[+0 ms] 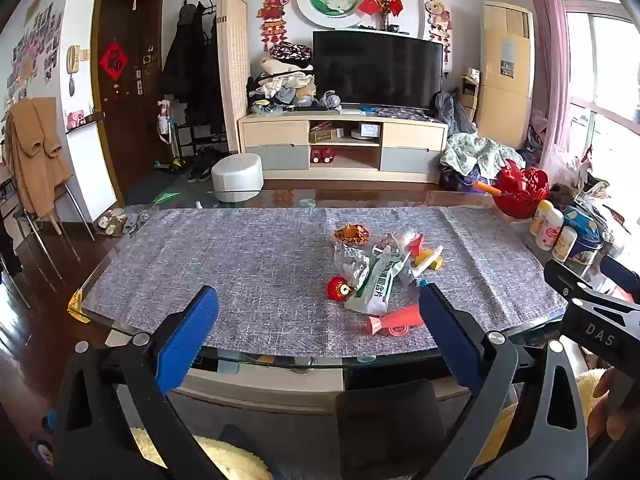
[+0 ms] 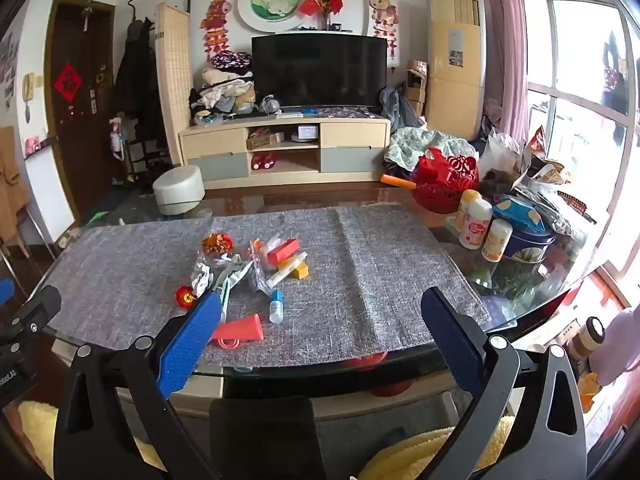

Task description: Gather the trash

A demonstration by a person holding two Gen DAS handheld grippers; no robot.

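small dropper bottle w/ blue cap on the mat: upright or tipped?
Upright. In the right wrist view the small bottle stands on its base on the grey mat, blue cap up, beside the red cone.

Speckled grey mat (image 1: 248, 264), red cone (image 2: 240, 328), blue-padded tongs (image 1: 316, 300).

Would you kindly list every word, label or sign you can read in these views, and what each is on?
"DAS": right gripper's black body.
"AI", preceded by cut-off letters: left gripper's body.
Chinese print on the green-white wrapper: too blurred to read reliably.
Red door sign: one black character, blurred.
Bottle labels: too small.
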